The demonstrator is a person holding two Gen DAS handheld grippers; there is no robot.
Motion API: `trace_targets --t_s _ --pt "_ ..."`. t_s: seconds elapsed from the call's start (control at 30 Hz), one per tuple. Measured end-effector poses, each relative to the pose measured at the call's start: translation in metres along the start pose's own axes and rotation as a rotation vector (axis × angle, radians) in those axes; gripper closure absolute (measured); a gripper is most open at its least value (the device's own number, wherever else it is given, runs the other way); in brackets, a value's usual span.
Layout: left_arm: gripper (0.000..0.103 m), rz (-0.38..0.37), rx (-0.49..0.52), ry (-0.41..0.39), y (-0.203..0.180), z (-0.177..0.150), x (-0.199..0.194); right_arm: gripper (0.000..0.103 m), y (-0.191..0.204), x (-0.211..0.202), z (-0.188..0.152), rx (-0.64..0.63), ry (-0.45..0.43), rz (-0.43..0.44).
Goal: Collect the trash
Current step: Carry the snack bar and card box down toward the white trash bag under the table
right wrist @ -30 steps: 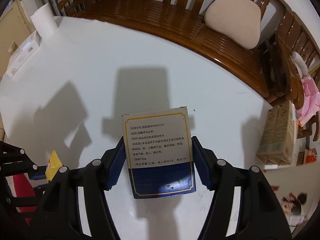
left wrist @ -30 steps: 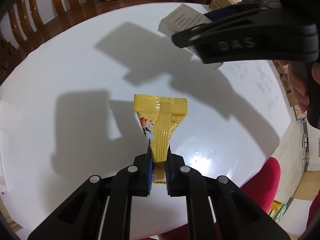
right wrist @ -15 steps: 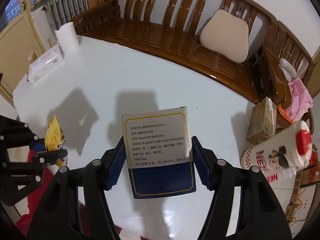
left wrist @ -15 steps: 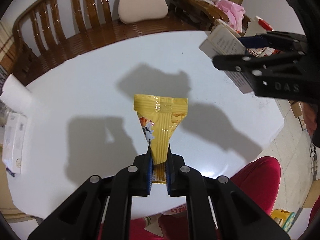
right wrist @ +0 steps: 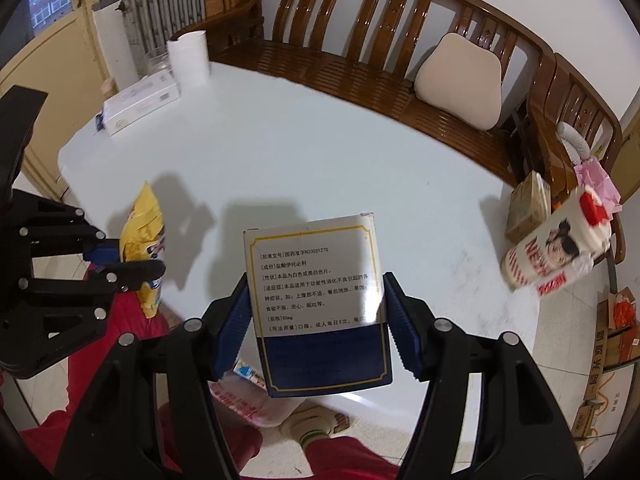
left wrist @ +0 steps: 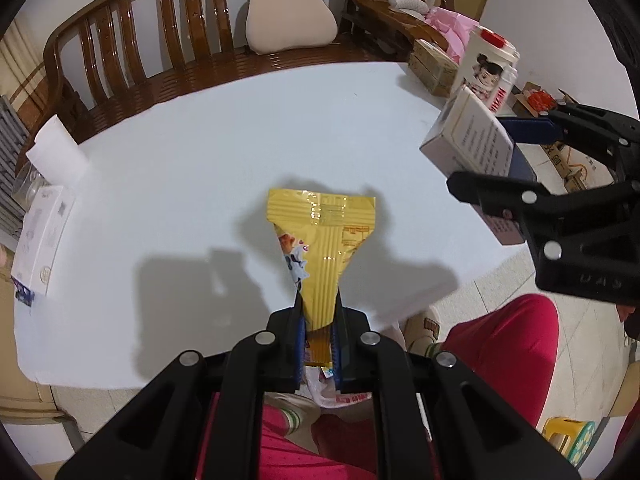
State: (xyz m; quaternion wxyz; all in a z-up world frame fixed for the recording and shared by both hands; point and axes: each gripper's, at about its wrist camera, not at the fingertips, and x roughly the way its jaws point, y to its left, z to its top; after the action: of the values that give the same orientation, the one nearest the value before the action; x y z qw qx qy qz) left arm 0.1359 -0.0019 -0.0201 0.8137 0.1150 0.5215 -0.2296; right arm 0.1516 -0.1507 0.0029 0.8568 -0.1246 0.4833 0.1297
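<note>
White round tabletop (left wrist: 224,168) spreads ahead of both sets of fingers, a brown slatted wooden bench (right wrist: 360,52) curving behind it. Left gripper (left wrist: 319,330) pinches the narrow end of a crinkled yellow foil snack wrapper (left wrist: 324,240), lifted above the table. Right gripper (right wrist: 316,320) clamps a white-and-blue cardboard medicine box (right wrist: 316,300) between its blue pads.

Yellow snack wrapper (left wrist: 320,248) — crinkled foil with ribbed seal lines and a cartoon print on one side. Narrow end pinched between the left gripper's (left wrist: 319,322) blue pads, wide sealed end fanned out forward, held in the air over the white table's near edge.

Medicine box (right wrist: 316,300) — white panel of printed text with a yellow border, navy band at the bottom. Upright, clamped by its sides in the right gripper (right wrist: 316,312), clear of the tabletop.
</note>
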Motion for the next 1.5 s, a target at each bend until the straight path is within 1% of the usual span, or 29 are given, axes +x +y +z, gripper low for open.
trace_targets --t_s 0.23,0.5,0.8,1.07,1.13,1.2,1.37,1.5 --pt "0.092 -0.014 -0.001 0.009 -0.009 -0.039 -0.001 0.041 0.032 -0.011 -0.044 -0.013 0.006 0.012" --pt "0.092 -0.020 0.014 0.016 -0.020 -0.077 0.001 0.041 0.055 -0.013 -0.086 -0.001 0.025 0.021" --pt "0.092 -0.068 0.017 0.048 -0.030 -0.113 0.021 0.041 0.073 -0.003 -0.118 0.026 0.056 0.039" --pt "0.092 -0.110 0.027 0.089 -0.036 -0.142 0.054 0.041 0.085 0.022 -0.143 0.059 0.093 0.048" --pt "0.092 -0.124 0.029 0.092 -0.037 -0.147 0.063 0.041 0.089 0.031 -0.149 0.061 0.106 0.037" --pt "0.092 -0.109 0.039 0.089 -0.039 -0.152 0.070 0.041 0.093 0.041 -0.155 0.061 0.114 0.020" --pt "0.092 -0.085 0.072 0.112 -0.045 -0.163 0.088 0.041 0.098 0.065 -0.163 0.088 0.153 0.051" --pt "0.092 -0.103 0.070 0.156 -0.047 -0.170 0.108 0.041 0.097 0.084 -0.171 0.095 0.181 0.042"
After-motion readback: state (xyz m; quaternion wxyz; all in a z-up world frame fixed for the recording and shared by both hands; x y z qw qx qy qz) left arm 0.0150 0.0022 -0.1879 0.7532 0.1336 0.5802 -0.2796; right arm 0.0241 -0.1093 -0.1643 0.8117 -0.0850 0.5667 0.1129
